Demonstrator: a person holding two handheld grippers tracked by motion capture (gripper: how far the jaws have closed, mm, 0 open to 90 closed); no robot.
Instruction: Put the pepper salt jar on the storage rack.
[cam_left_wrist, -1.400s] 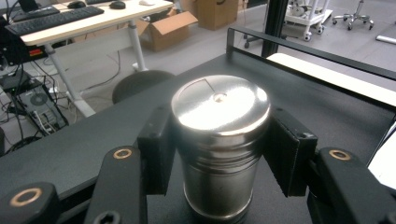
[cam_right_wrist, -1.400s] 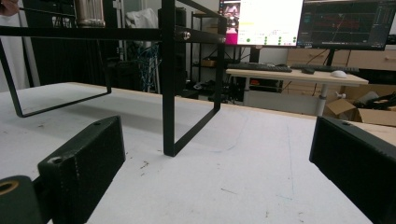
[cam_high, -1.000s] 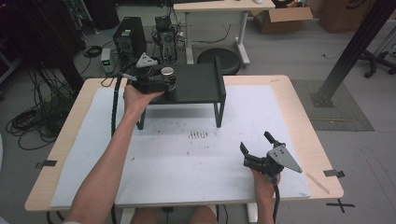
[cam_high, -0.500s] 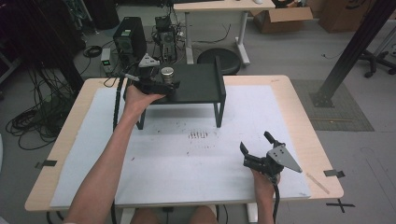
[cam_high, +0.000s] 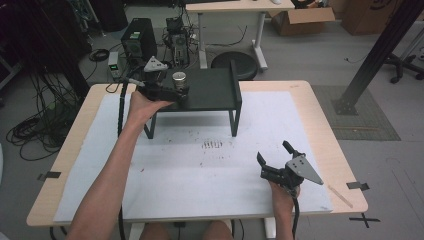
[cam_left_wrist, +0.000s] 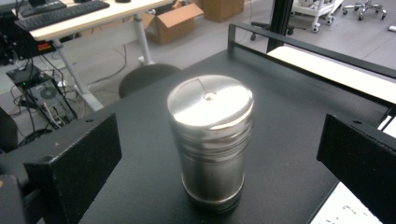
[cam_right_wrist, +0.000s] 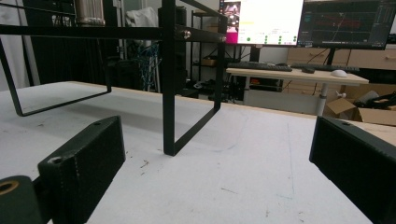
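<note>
A shiny steel shaker can (cam_high: 178, 78) stands upright on the left part of a black metal shelf (cam_high: 212, 92) at the back of the table. My left gripper (cam_high: 177, 90) reaches in from the shelf's left end. In the left gripper view the can (cam_left_wrist: 210, 144) stands between the two jaws with a clear gap on each side, so the left gripper (cam_left_wrist: 219, 140) is open. My right gripper (cam_high: 274, 154) rests open and empty near the table's front right. It faces the shelf's legs (cam_right_wrist: 168, 93), and the can's base (cam_right_wrist: 89, 11) shows up on the shelf.
A white mat (cam_high: 200, 175) covers the wooden table (cam_high: 330, 145), with small dark marks (cam_high: 214, 145) in front of the shelf. Behind the table are computer boxes (cam_high: 137, 40), a round stool (cam_high: 240, 62) and a desk. A black post (cam_high: 375, 55) stands to the right.
The left hand and its gripper have shifted very slightly at the shelf's left end; the can stays put on the shelf. The right gripper has not moved.
</note>
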